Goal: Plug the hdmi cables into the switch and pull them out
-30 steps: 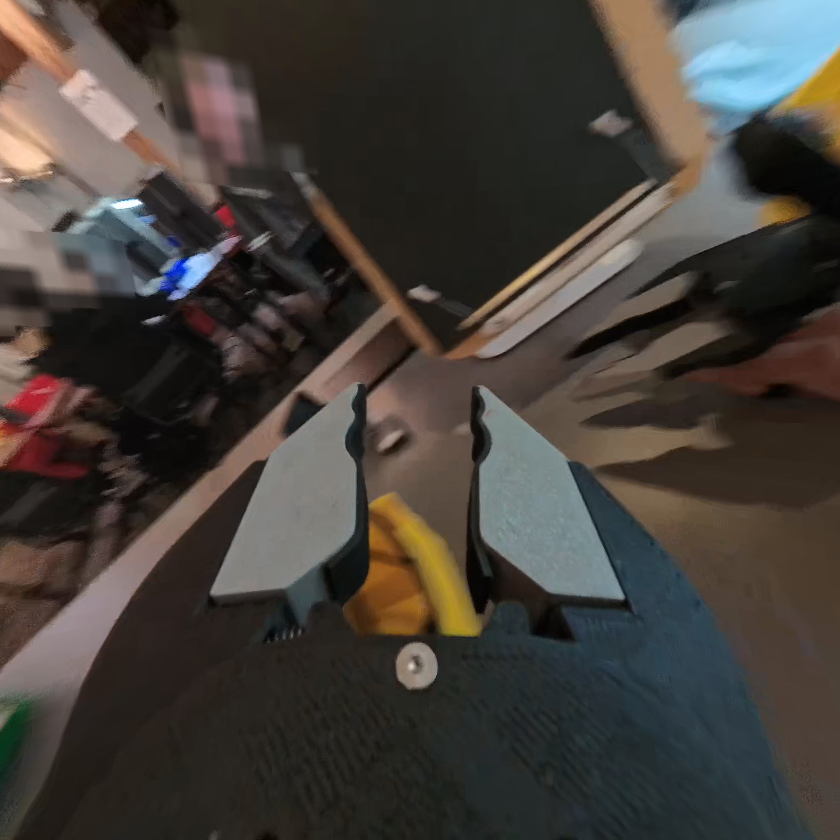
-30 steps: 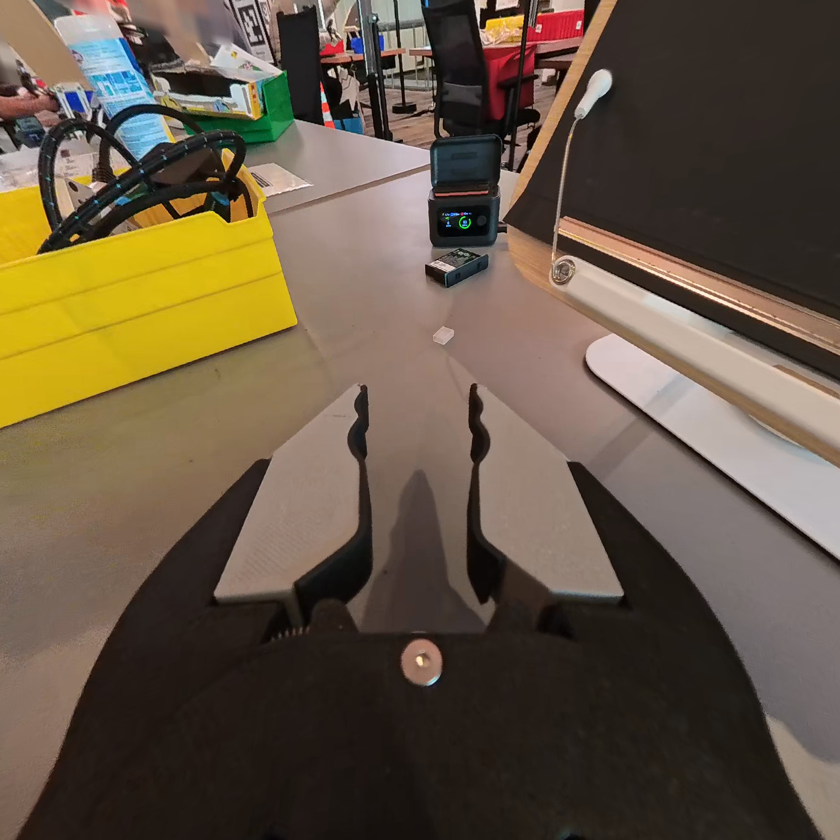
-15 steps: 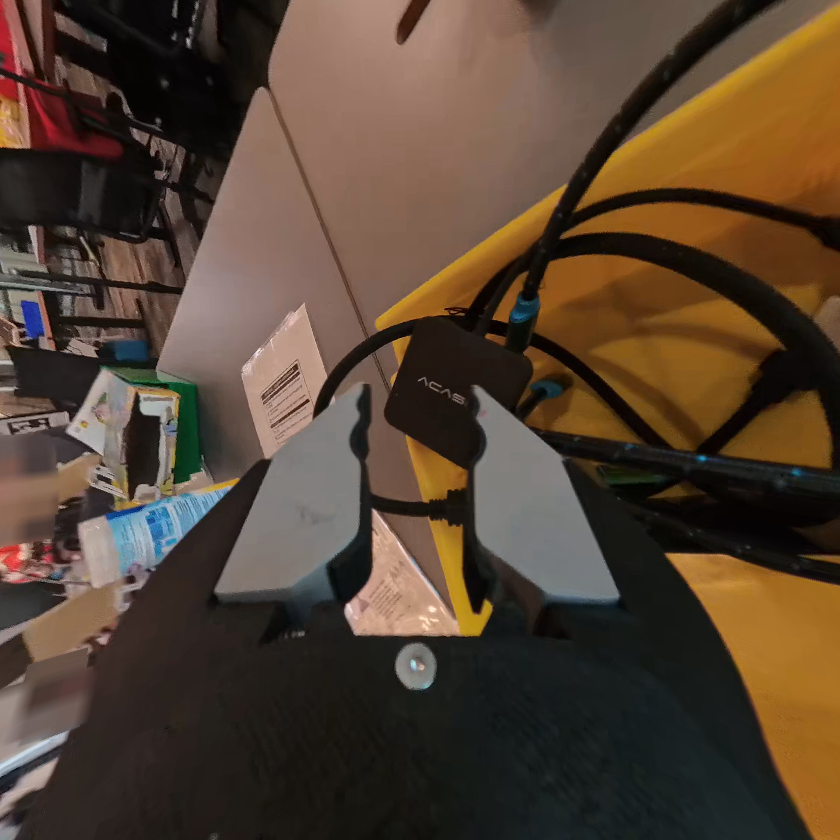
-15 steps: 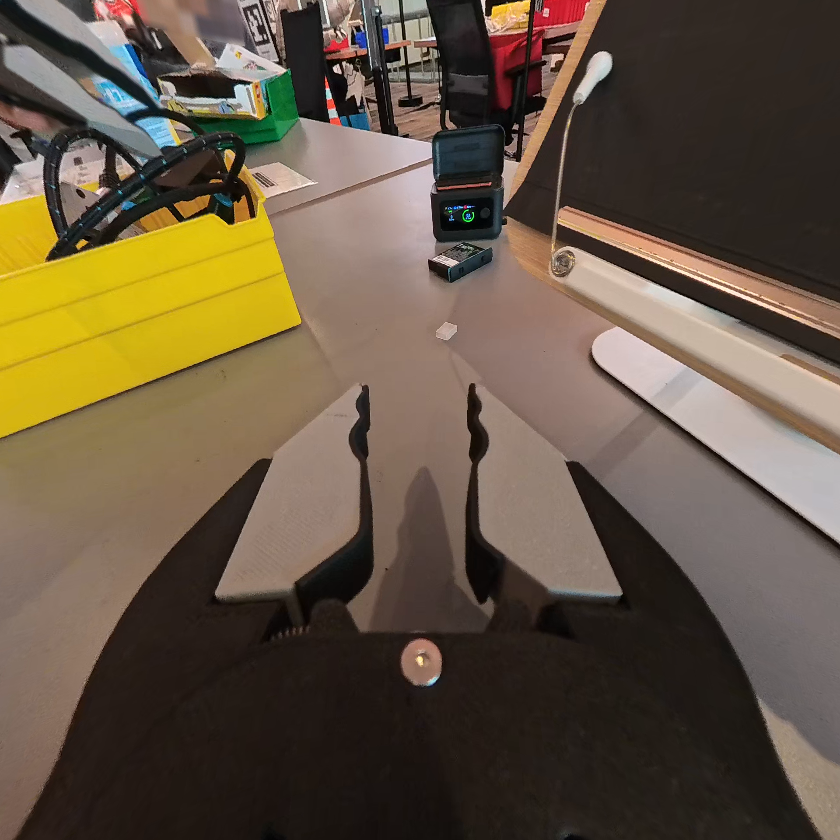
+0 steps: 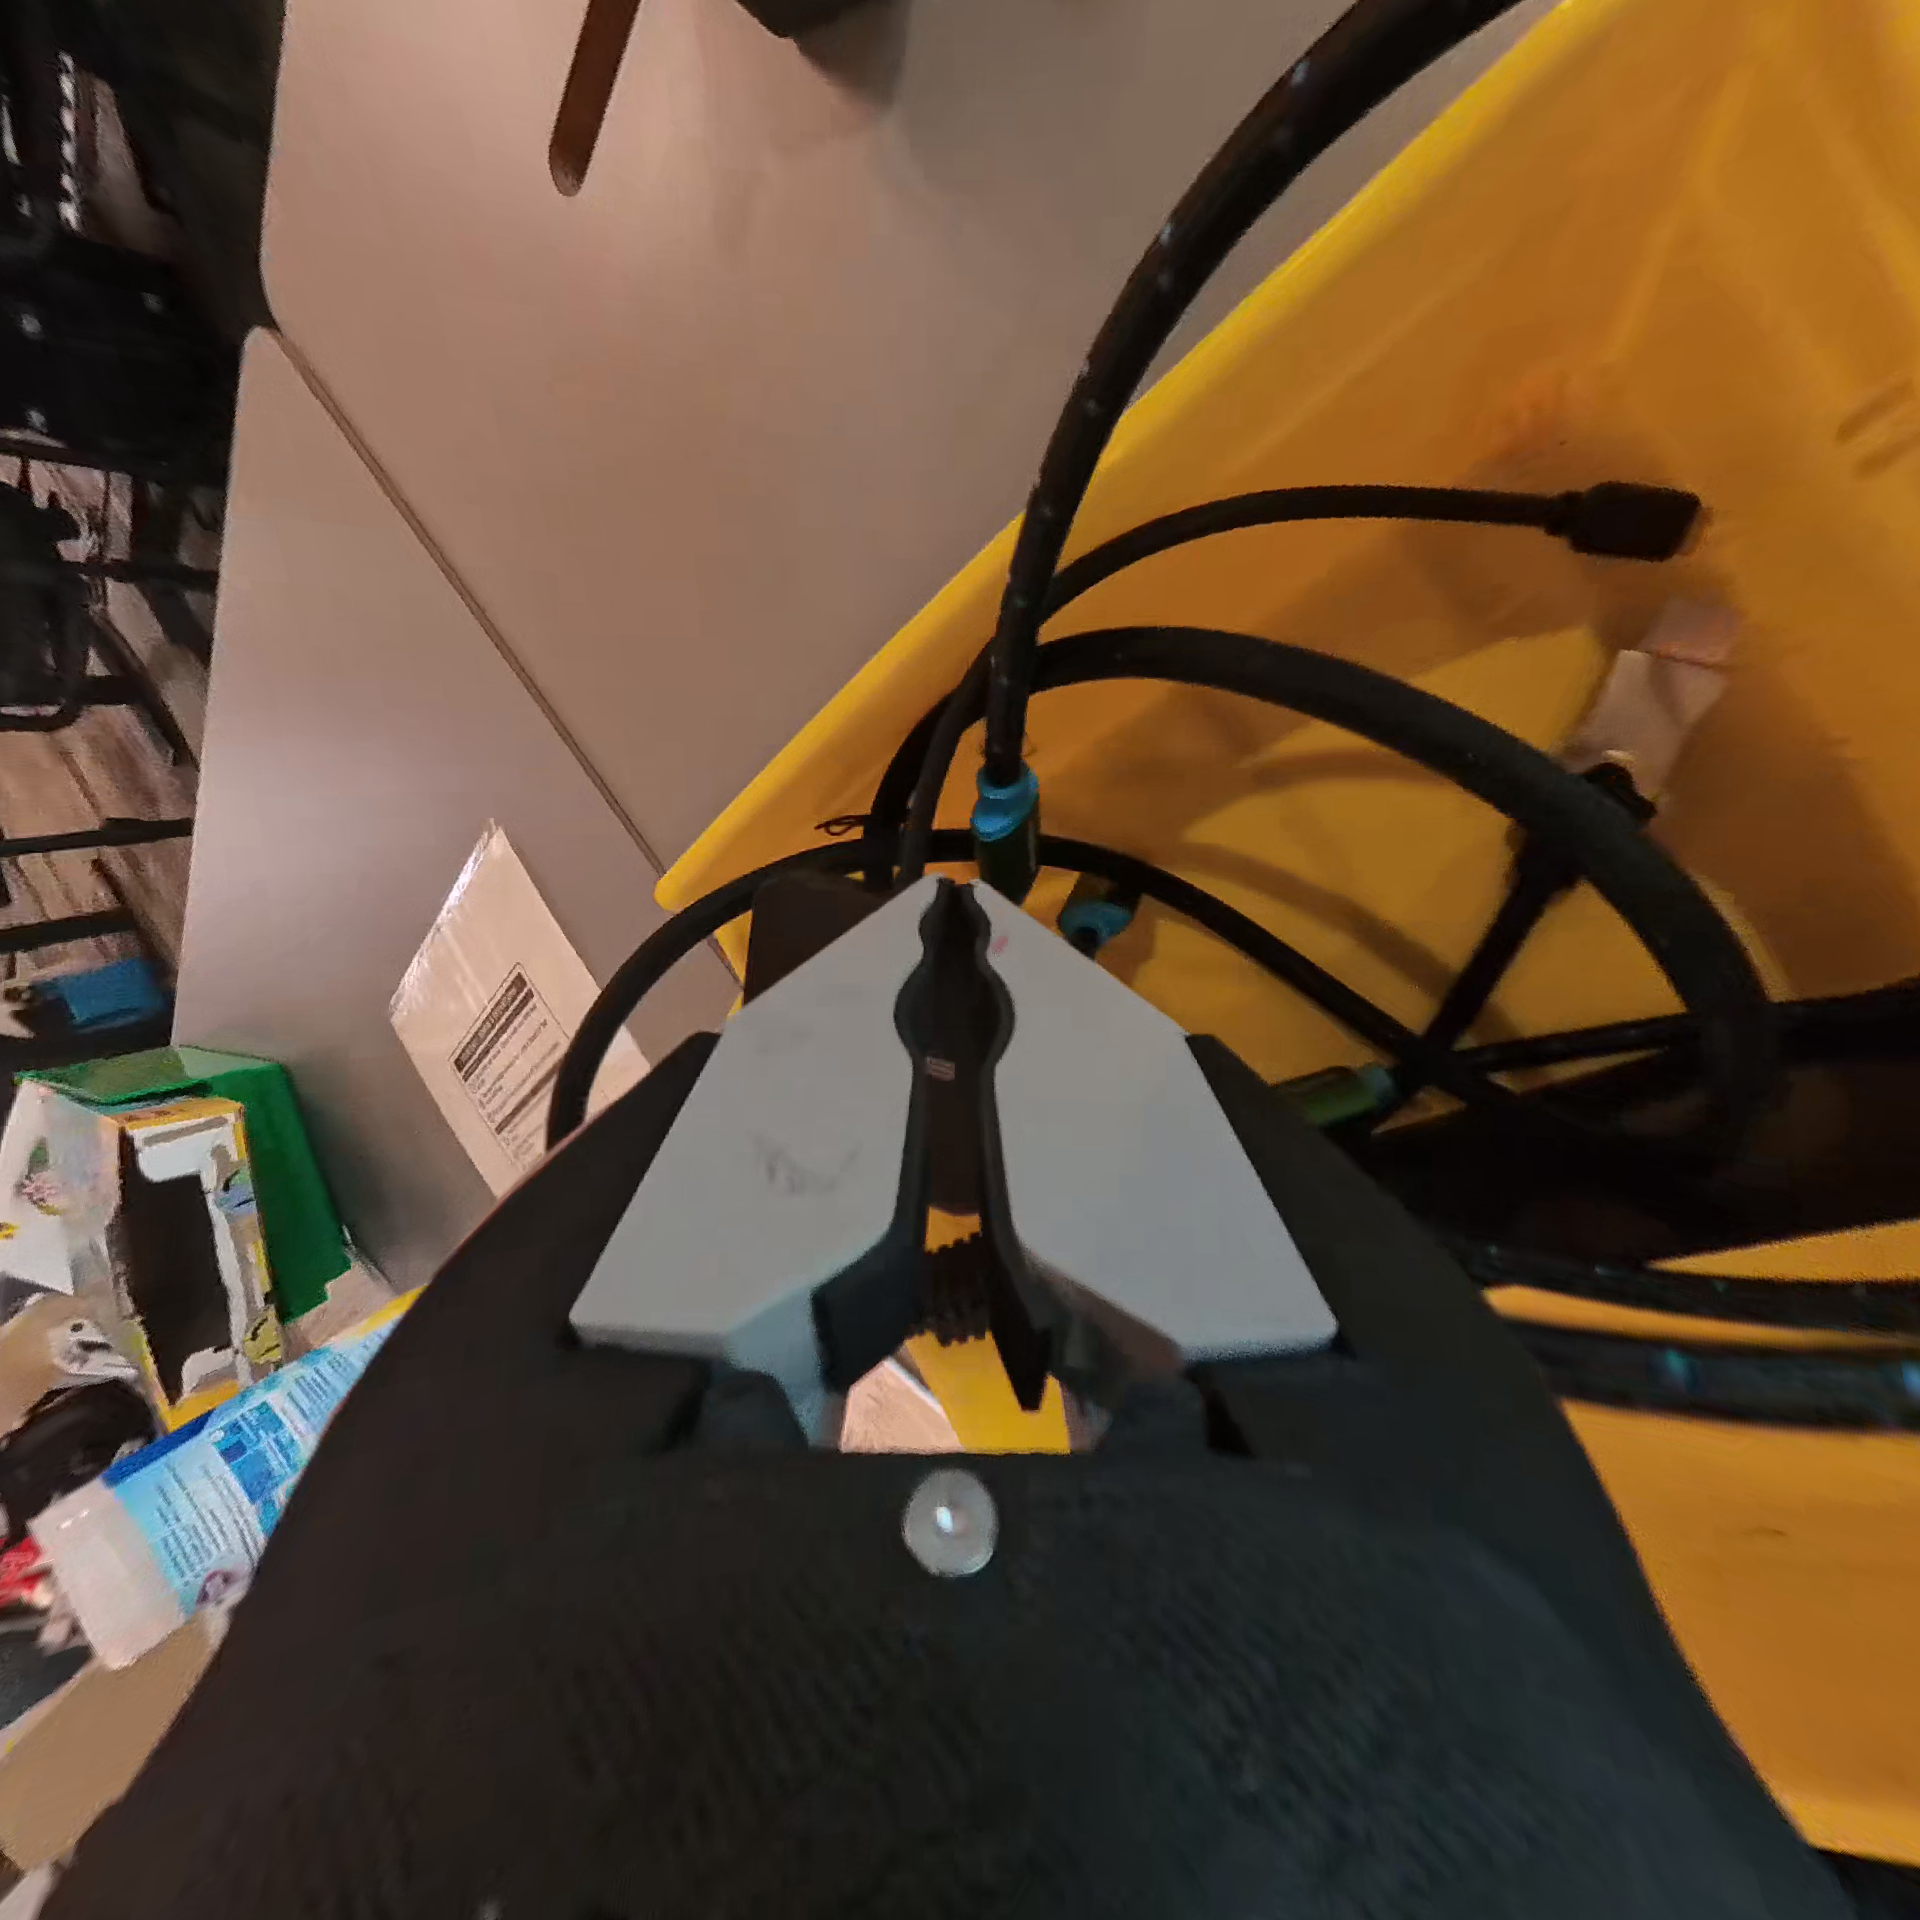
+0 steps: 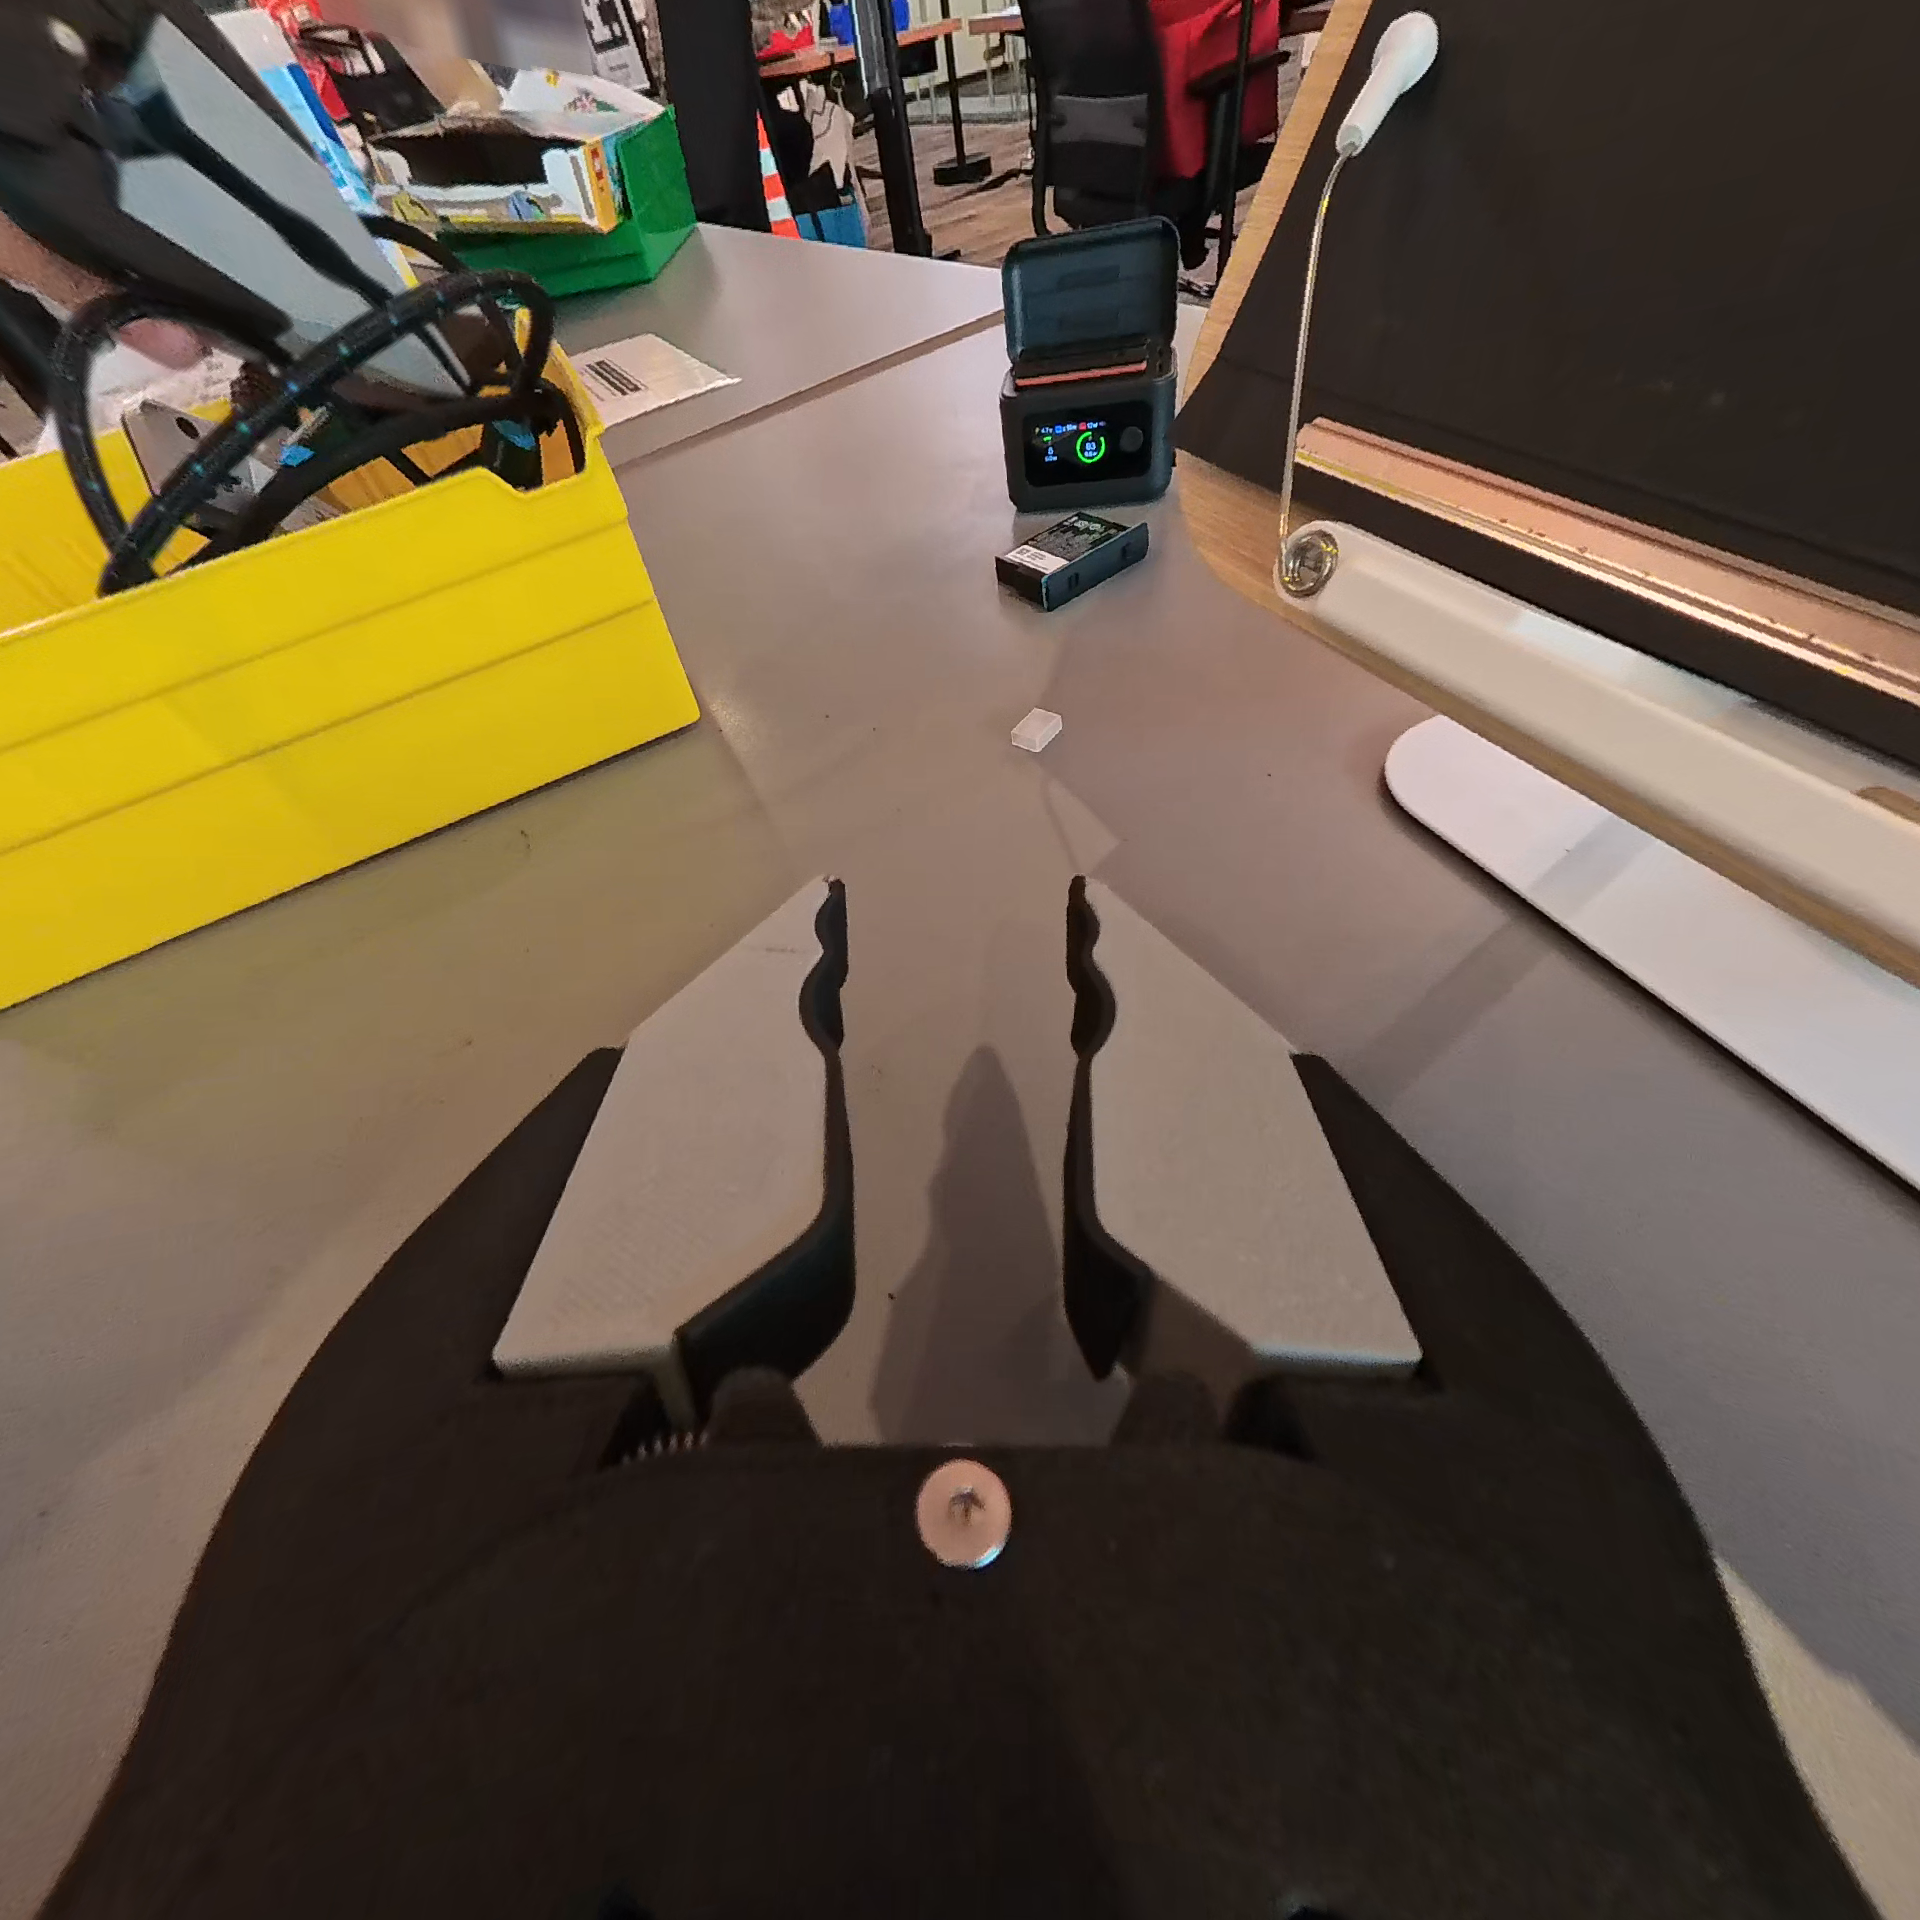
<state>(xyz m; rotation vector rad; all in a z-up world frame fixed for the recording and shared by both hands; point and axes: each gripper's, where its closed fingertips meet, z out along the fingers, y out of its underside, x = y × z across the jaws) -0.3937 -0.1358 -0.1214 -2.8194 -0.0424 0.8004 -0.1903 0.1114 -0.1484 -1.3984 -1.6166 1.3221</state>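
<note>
My left gripper (image 5: 951, 894) is clamped on the black switch (image 5: 800, 935) at the yellow bin (image 5: 1558, 312) rim; my right gripper (image 6: 951, 894) waits agape, holding nothing, over the table (image 6: 883, 644).

The teal-collared HDMI cable (image 5: 1003, 821) looks plugged in, and tangled loops could drag the switch from my narrow hold if I lift fast.

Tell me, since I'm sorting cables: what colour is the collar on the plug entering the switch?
Blue collar, clearest in the left wrist view.
</note>
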